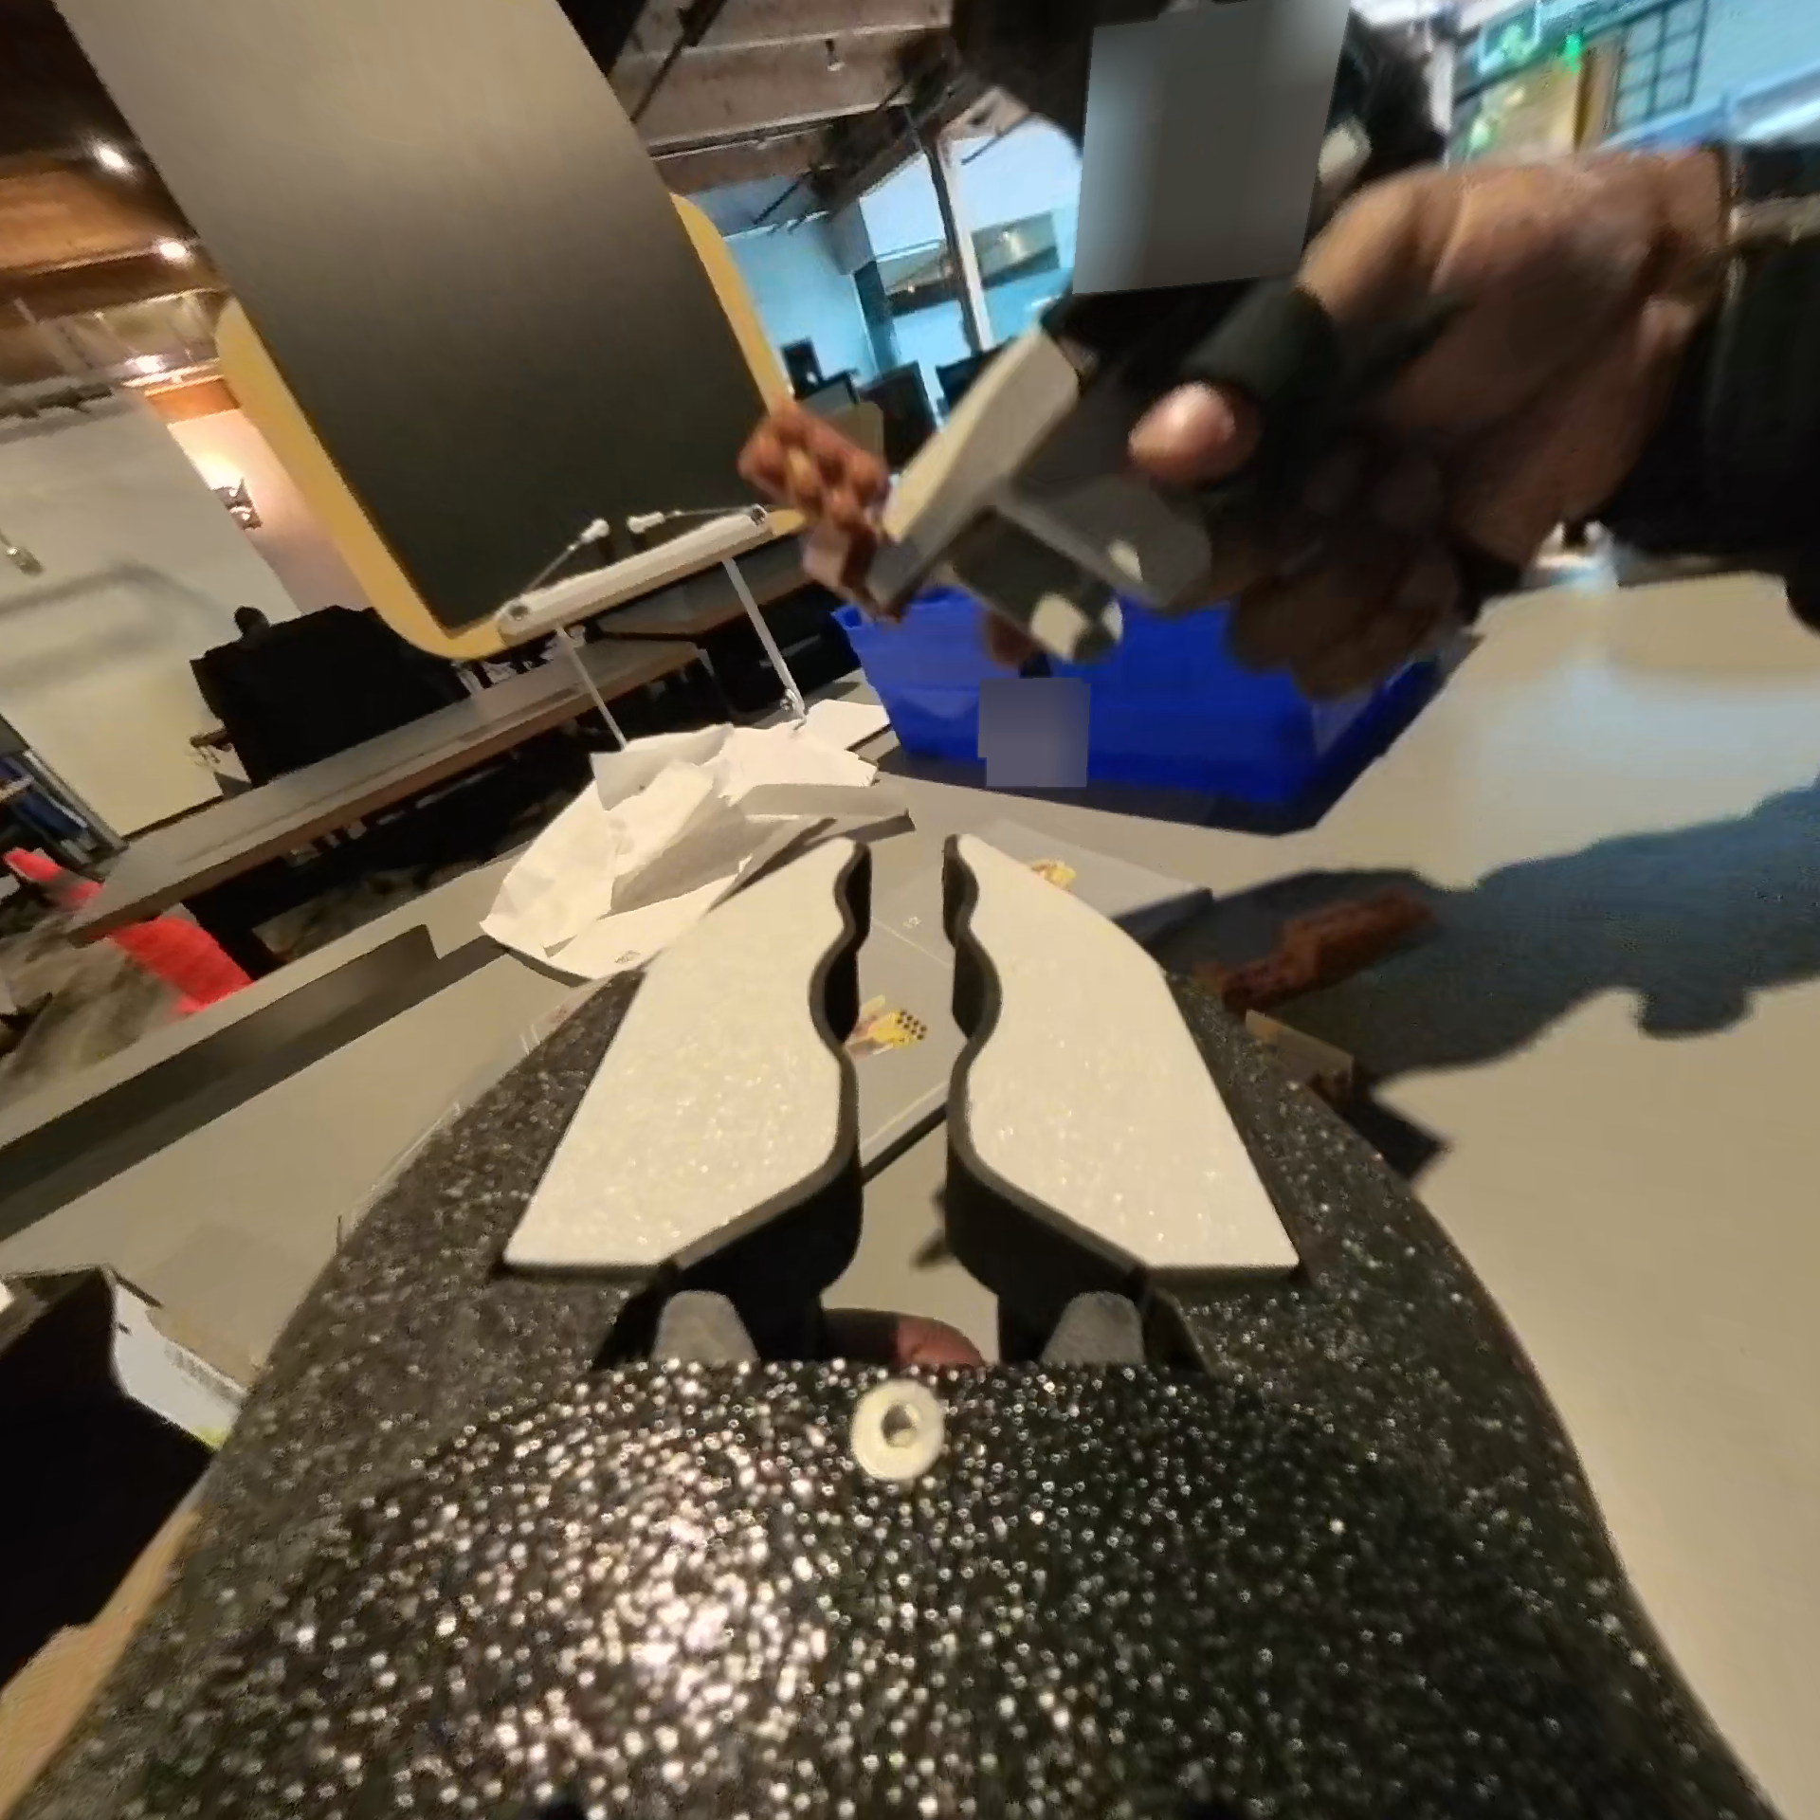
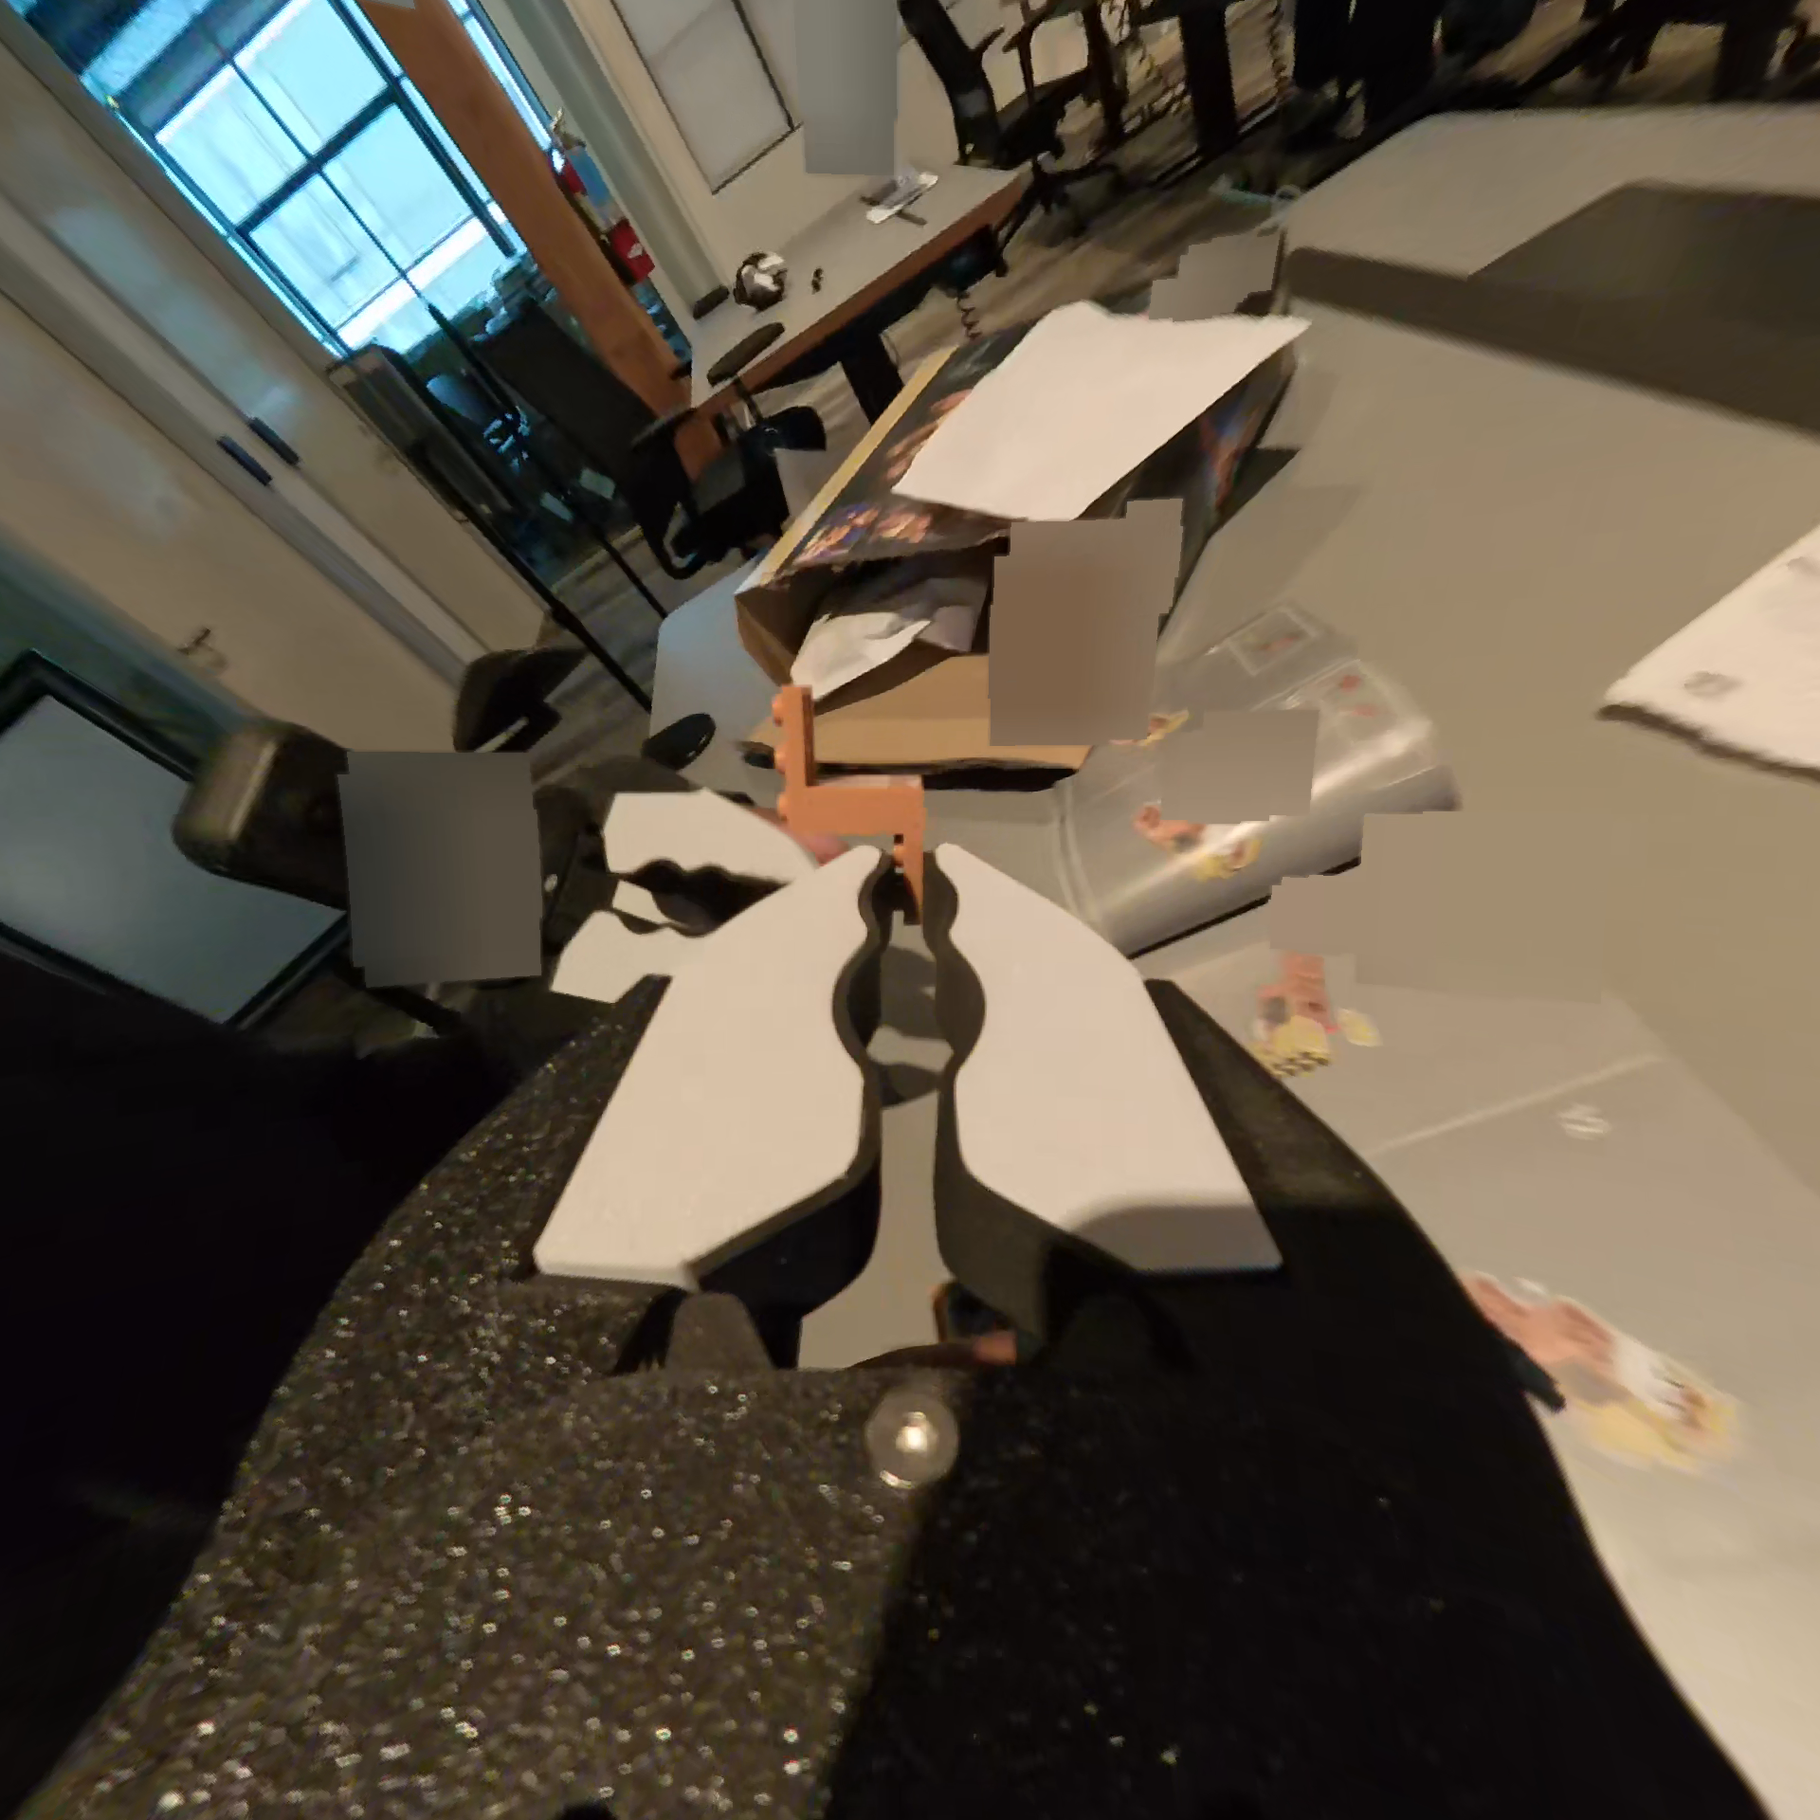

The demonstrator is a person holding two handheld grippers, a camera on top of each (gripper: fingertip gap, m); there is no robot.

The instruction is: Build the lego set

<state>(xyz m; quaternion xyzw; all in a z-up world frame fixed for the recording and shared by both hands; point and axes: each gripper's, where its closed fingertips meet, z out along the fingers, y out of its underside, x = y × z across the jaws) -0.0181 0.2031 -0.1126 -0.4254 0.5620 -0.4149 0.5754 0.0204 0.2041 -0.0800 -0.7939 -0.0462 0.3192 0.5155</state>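
the right claw (image 2: 908, 867) is squeezed tight on a small orange-brown lego piece (image 2: 847, 793), held up in the air above the grey table (image 2: 1477, 1133). the left claw (image 1: 906, 857) has its two fingers a little apart with nothing between them. it sits low over the open picture booklet (image 2: 1270, 788). another brown lego piece (image 1: 1320, 945) lies on the table to the right, in a dark shadow. crumpled white paper bags (image 1: 680, 837) and a blue bin (image 1: 1162, 719) sit farther back. an open cardboard box (image 2: 936, 630) with white paper on top stands just behind the held piece.
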